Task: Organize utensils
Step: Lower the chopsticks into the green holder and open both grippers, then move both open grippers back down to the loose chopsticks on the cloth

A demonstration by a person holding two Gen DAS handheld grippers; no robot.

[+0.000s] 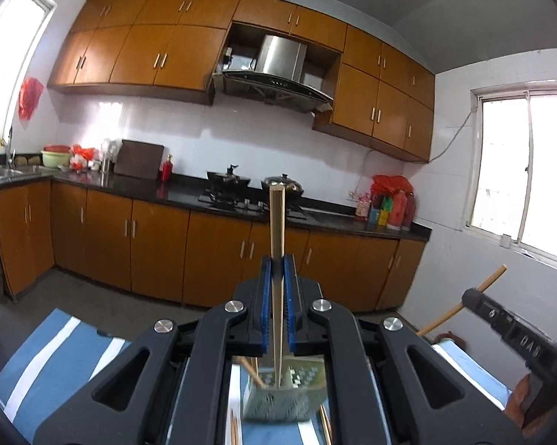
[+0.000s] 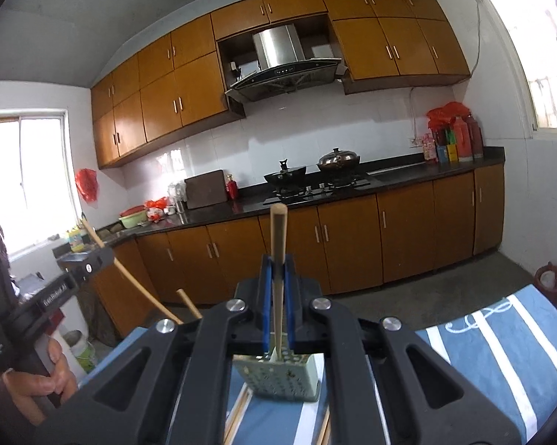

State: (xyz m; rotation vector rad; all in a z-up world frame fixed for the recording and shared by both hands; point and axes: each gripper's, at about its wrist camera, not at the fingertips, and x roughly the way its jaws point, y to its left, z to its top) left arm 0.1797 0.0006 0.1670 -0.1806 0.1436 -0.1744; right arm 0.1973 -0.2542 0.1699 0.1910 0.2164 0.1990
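My left gripper (image 1: 277, 259) is shut on a bamboo chopstick (image 1: 277, 222) held upright, its lower end in a pale green perforated utensil holder (image 1: 284, 395) below, where another chopstick leans. My right gripper (image 2: 277, 259) is shut on a second bamboo chopstick (image 2: 278, 237), its lower end at the same holder (image 2: 282, 378). The left gripper (image 2: 89, 263) with its chopstick shows at the left of the right wrist view. The right gripper (image 1: 475, 296) shows at the right of the left wrist view. Loose chopsticks (image 2: 237, 419) lie on the cloth beside the holder.
The holder stands on a table covered with a blue and white striped cloth (image 2: 501, 352). Beyond is a kitchen with wooden cabinets (image 1: 160, 233), a black counter with a stove and pots (image 1: 241, 189), and windows at both sides.
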